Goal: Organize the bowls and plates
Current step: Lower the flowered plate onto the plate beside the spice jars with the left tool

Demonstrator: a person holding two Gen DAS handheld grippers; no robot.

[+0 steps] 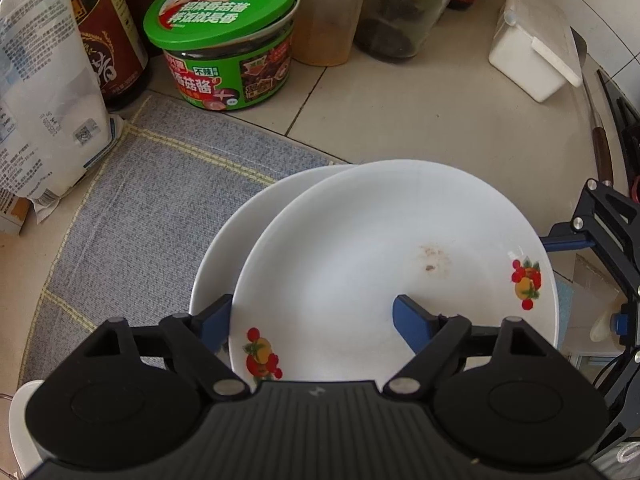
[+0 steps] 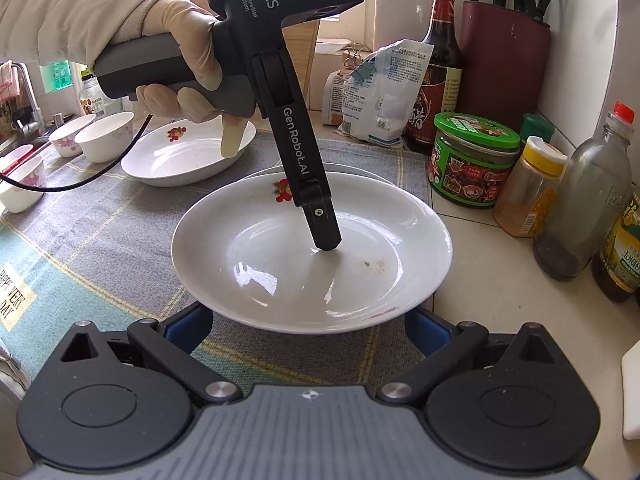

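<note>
The grey mat [image 2: 100, 240] covers most of the counter, and the top plate [image 2: 312, 256] sits on it, lying skewed on a lower plate [image 1: 224, 240] whose rim shows past it on the far side. A third plate [image 2: 188, 156] and several bowls [image 2: 105, 136] wait further back on the mat. The left gripper [image 1: 312, 320] straddles the top plate's rim, one finger inside the dish with its tip resting on the plate, the other outside; the jaws stand apart, not pinching. The right gripper [image 2: 308, 332] has its jaws wide open on either side of the near rim, apparently clear of it. The main risk, as I judge it, is the skewed stack: a nudge from either gripper could slide the top plate off centre, tip it, or knock it into the green jar [image 2: 474, 160] and bottles [image 2: 576, 204] just beside it. A one-sided pinch on the glossy rim could also slip. A small brown stain [image 2: 374, 266] would be pressed between plates if more were stacked on top.
</note>
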